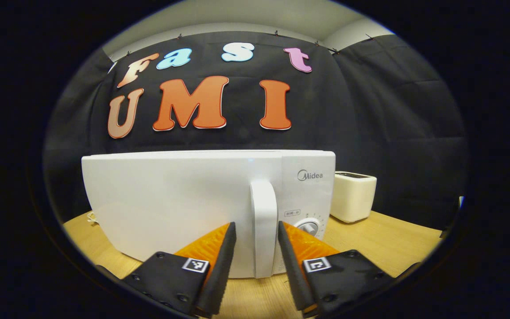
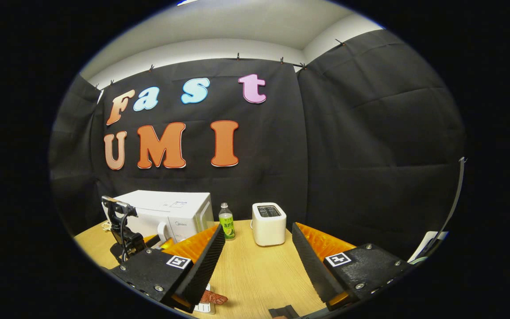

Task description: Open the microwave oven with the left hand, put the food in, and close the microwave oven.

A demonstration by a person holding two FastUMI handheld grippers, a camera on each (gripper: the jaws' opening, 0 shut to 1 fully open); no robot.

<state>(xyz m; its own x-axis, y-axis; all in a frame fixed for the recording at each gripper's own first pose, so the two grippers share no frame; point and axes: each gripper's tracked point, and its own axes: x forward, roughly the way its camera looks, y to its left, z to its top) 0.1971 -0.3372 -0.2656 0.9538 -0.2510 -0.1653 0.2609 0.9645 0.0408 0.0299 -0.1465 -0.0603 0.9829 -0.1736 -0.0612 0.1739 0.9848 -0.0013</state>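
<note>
The white microwave oven (image 1: 179,199) stands on the wooden table with its door closed. Its upright white handle (image 1: 264,221) sits between the fingers of my left gripper (image 1: 257,230), which is open and straddles the handle without pressing it. In the right gripper view the microwave (image 2: 166,215) is at the far left, with the left gripper (image 2: 124,241) in front of it. My right gripper (image 2: 257,241) is open above the table. A reddish-brown piece of food (image 2: 214,297) on a small white plate lies just under its left finger.
A cream toaster (image 2: 269,223) stands on the table (image 2: 255,270) to the right of the microwave, also seen as toaster (image 1: 353,196). A green-labelled bottle (image 2: 226,221) stands between microwave and toaster. A control dial (image 1: 309,227) sits right of the handle.
</note>
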